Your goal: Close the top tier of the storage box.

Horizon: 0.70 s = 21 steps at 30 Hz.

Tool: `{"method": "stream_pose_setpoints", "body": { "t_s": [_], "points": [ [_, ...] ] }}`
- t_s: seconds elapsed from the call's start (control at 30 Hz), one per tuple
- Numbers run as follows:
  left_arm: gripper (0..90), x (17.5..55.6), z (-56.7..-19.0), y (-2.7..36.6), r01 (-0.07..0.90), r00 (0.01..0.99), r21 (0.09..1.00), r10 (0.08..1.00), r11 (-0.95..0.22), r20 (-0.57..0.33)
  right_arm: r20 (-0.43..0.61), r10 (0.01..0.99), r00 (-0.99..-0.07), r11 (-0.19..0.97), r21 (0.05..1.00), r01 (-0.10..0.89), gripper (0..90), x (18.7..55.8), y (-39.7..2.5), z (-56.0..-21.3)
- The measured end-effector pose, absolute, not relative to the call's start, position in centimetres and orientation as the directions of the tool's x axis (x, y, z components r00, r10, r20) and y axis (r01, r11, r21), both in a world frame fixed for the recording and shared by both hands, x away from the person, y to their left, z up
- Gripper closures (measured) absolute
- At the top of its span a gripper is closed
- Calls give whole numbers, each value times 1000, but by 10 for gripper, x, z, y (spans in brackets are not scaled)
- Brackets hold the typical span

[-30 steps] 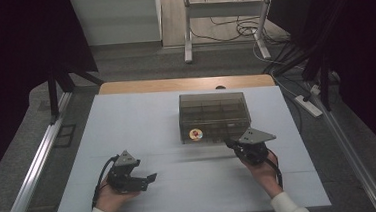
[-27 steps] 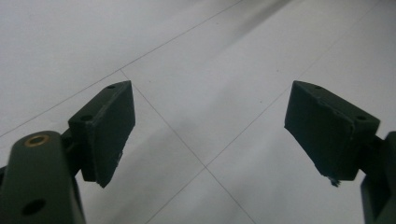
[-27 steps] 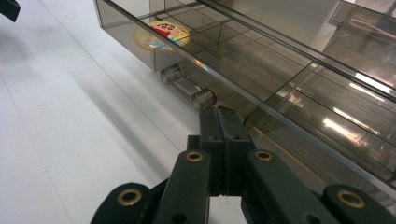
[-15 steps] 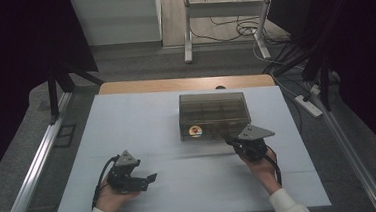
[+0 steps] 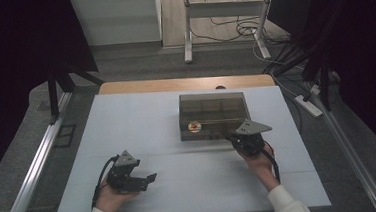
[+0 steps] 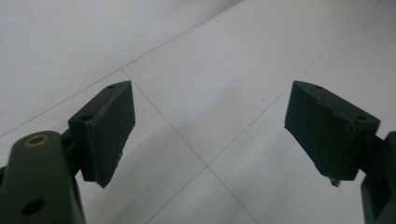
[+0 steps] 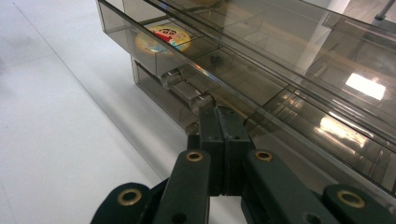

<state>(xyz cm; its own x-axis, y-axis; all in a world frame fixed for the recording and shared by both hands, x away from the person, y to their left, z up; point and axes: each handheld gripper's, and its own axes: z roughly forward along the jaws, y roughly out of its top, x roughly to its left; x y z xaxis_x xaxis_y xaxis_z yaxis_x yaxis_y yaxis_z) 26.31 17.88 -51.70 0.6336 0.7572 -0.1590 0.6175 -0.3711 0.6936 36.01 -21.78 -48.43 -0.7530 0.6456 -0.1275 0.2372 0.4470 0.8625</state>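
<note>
1. Toward the far right of the bench [image 5: 142, 124] sat the smoky clear drawer box [image 5: 213, 114], a round cartoon badge [image 7: 163, 37] lying in its upper drawer.
2. At the box's front edge, the right hand-held gripper [image 7: 219, 116] had its jaws pressed together beside a clear drawer handle [image 7: 187, 91]; whether they pinched any of it could not be told.
3. Near the bench's front left corner, the left hand-held gripper [image 6: 210, 126] rested with its jaws wide apart and empty.
4. Nothing steadied the box, so a pull would likely drag the whole box forward, or the slick handle could slip free.
</note>
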Motion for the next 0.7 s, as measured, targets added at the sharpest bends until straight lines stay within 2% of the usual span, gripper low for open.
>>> {"method": "stream_pose_setpoints", "body": {
  "t_s": [0.7],
  "points": [
    [166,263,-516,178,615,637,696,754,-372,-160,-126,662,-738,435,868,242,888,378,-216,-485]
  ]
}}
